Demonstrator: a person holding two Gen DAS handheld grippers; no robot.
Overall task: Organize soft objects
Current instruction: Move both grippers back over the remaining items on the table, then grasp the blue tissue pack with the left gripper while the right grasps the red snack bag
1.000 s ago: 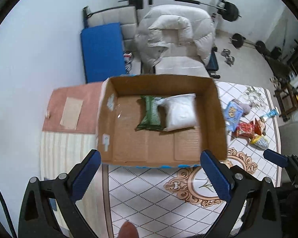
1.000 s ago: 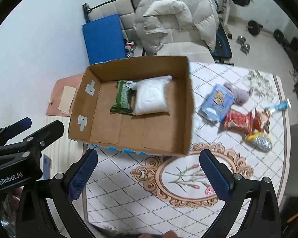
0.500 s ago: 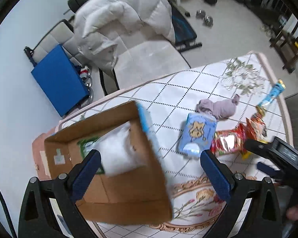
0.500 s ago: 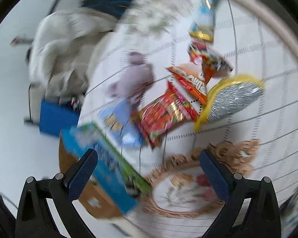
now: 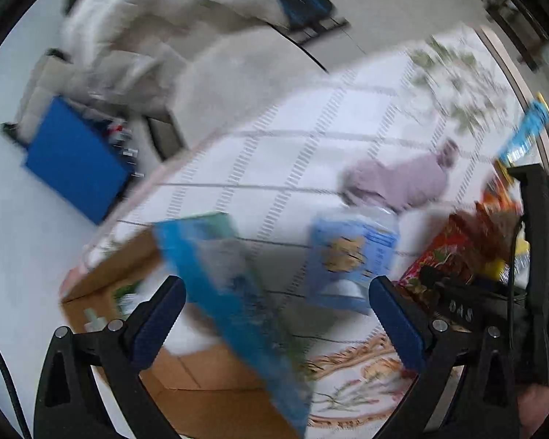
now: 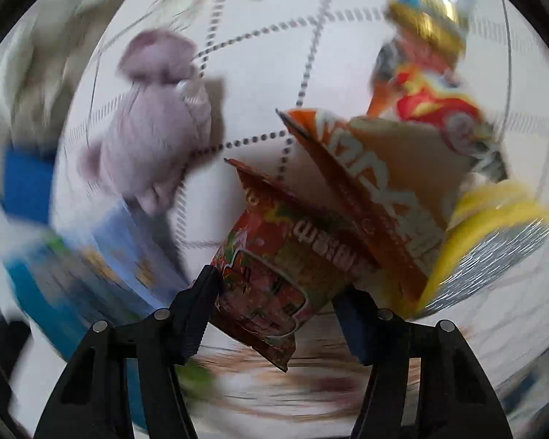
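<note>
Box: cardboard box (image 5: 208, 376) at worktop (image 5: 274, 153) left edge, blurred.
L gripper (image 5: 274, 325): fingers spread wide, holding nothing, above box's blue side.
Plush: purple plush toy (image 6: 157, 124) lying on worktop, left of snack packs.
R gripper (image 6: 274, 314): fingers either side of red snack pack (image 6: 271, 274); grip unclear, can't tell.
Far right: orange pack (image 6: 369, 183), yellow-silver pack (image 6: 494, 234).

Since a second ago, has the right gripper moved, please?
Yes. The right gripper has swung from the cardboard box toward the snacks; its jaws now flank the red snack packet.
</note>
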